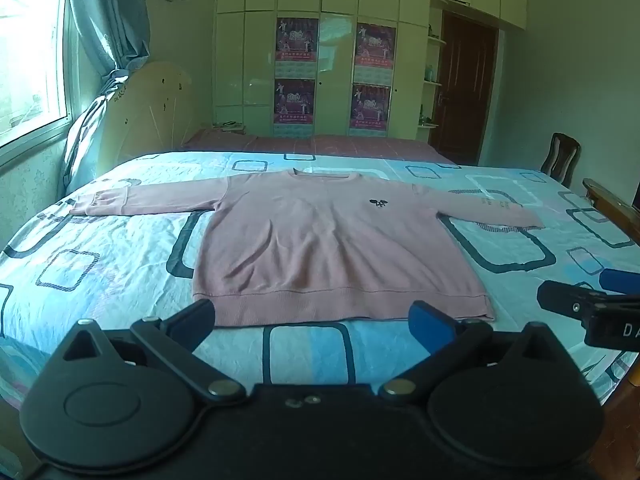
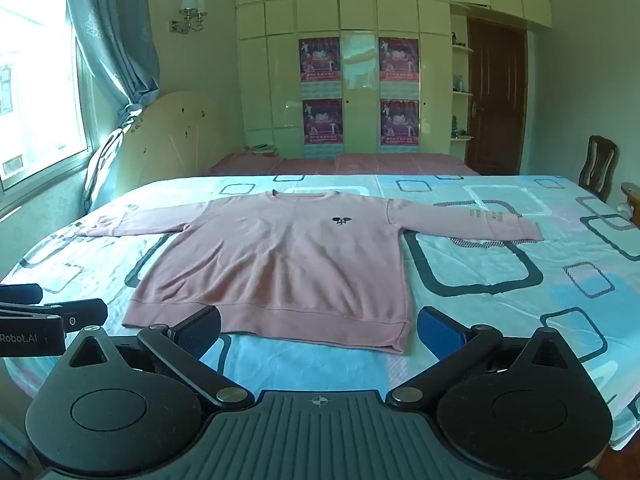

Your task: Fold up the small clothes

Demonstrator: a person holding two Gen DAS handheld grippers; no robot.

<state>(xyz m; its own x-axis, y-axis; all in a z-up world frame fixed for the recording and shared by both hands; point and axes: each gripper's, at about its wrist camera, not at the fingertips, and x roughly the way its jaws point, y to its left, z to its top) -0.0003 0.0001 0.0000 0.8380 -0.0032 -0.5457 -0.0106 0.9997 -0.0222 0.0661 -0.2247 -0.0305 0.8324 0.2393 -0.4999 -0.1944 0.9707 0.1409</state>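
Starting the fold: you're hovering left tongs (image 1: 312,326) and right tongs (image 2: 318,332), both spread wide and empty, near the hem of the pink sweatshirt (image 1: 332,240) lying flat on the bed (image 1: 100,248), so next you're likely pinching a sleeve.

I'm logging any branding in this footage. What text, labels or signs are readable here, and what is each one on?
"Robot.AI": on the left gripper, its start cut off by the picture's edge.
"DA": on the right gripper, the rest cut off.
Posters on the wardrobe: lettering blurred, unreadable.
Sweater right sleeve print: too small to read.
Chest emblem: a small dark figure, not text.
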